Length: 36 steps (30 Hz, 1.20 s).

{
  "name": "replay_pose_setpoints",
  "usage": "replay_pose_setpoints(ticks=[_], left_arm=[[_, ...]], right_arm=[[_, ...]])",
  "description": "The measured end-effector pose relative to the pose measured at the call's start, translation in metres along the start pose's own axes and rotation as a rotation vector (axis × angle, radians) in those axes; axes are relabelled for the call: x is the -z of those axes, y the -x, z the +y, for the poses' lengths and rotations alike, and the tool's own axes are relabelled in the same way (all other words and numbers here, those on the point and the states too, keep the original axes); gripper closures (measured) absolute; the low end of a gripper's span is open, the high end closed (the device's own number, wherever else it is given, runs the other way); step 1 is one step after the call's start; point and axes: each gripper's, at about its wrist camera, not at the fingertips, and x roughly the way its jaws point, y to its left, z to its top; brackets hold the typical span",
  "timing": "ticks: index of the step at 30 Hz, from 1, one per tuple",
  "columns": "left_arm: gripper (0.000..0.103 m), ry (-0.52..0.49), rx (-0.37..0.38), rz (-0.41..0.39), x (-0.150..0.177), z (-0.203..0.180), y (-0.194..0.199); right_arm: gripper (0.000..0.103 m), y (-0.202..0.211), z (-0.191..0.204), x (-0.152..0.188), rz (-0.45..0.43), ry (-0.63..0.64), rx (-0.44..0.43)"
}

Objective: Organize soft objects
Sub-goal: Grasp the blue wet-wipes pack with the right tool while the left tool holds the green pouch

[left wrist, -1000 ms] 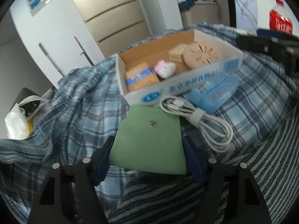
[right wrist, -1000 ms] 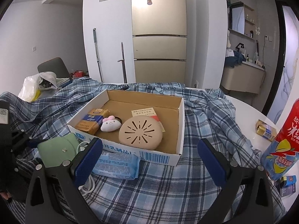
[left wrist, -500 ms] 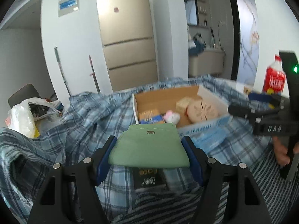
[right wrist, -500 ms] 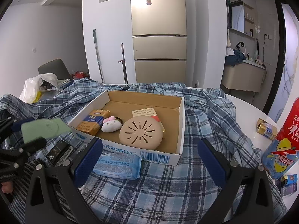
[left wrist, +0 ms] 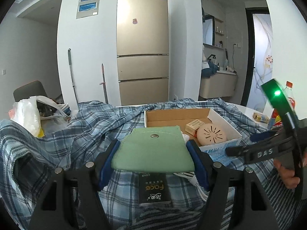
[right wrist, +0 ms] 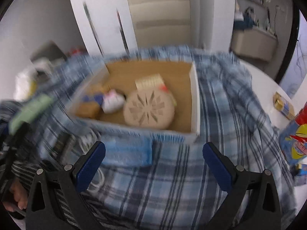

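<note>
My left gripper (left wrist: 152, 157) is shut on a flat green snap pouch (left wrist: 152, 147) and holds it level above the plaid cloth, just short of the open cardboard box (left wrist: 233, 129). The pouch also shows blurred at the left of the right wrist view as a green pouch (right wrist: 30, 109). My right gripper (right wrist: 153, 163) stands open and empty, tilted down over a blue tissue pack (right wrist: 127, 151) in front of the box (right wrist: 193, 99). Inside the box lie a beige round disc (right wrist: 148, 111), a white-pink plush (right wrist: 113, 101) and small cartons.
A black "Face" packet (left wrist: 154, 188) and a white coiled cable (left wrist: 191, 180) lie on the plaid cloth (left wrist: 57, 143) under the pouch. A red bottle (right wrist: 296, 134) and a small gold-blue box (right wrist: 284, 105) stand at the right. A white plastic bag (left wrist: 26, 115) sits far left.
The left gripper lifted the green pouch off the cloth and levelled it, uncovering the black packet. The right gripper tipped downward toward the tissue pack and box; its view is now blurred.
</note>
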Motion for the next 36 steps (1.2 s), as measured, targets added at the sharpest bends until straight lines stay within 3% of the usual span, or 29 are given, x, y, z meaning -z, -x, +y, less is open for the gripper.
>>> replay_pose_setpoints(ticks=[4, 10, 24, 29, 36], left_arm=[[0.030, 0.011, -0.001, 0.014, 0.000, 0.003, -0.003], [0.030, 0.009, 0.034, -0.021, 0.000, 0.003, 0.003], [0.030, 0.018, 0.047, -0.006, 0.000, 0.003, -0.001], [0.030, 0.018, 0.046, -0.006, 0.000, 0.003, -0.001], [0.030, 0.014, 0.047, -0.007, 0.000, 0.003, 0.000]], right_arm=[[0.002, -0.016, 0.014, -0.003, 0.097, -0.017, -0.072], [0.002, -0.036, 0.024, -0.008, 0.147, -0.044, -0.057], [0.002, -0.060, 0.034, -0.007, 0.209, -0.029, -0.099], [0.020, -0.059, 0.032, -0.004, 0.200, -0.022, -0.105], [0.028, -0.045, 0.035, 0.000, 0.166, 0.031, -0.091]])
